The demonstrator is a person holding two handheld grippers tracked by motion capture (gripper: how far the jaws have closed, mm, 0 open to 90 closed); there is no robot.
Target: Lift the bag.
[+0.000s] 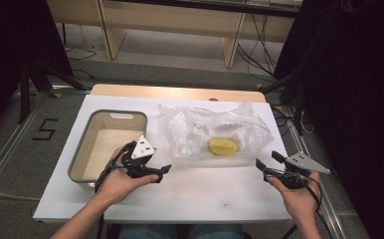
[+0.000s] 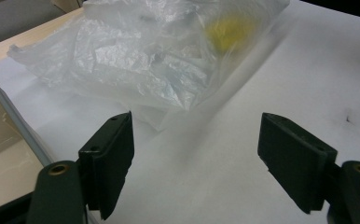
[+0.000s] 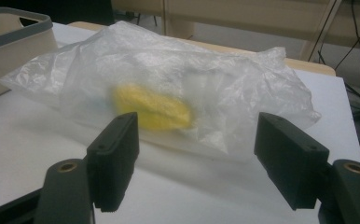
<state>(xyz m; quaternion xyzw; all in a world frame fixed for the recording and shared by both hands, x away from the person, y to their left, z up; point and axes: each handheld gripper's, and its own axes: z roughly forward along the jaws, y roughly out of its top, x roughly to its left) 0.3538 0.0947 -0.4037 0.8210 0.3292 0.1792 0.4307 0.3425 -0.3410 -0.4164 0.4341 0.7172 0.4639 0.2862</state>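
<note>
Lying crumpled on the white table (image 1: 200,194), the clear plastic bag (image 1: 215,127) sits near the middle of the surface, between your 2 grippers and a little beyond them. A yellow object (image 1: 223,146) rests inside it, toward the edge nearest you; through the film you cannot tell what it is. Your left gripper (image 1: 162,172) hovers just beside the bag's left end with its jaws spread wide and nothing between them; in the left gripper view the bag (image 2: 150,56) lies ahead of the jaws, apart from them, with the yellow object (image 2: 227,30) blurred at its far side. Your right gripper (image 1: 268,163) sits near the bag's right front corner, jaws likewise spread apart and empty; in the right gripper view the bag (image 3: 178,88) lies straight ahead and the yellow object (image 3: 152,107) shows behind the left jaw. A beige bin (image 1: 83,149) with a grey rim stands on the table just left of the bag, close behind your left hand (image 1: 120,181).
</note>
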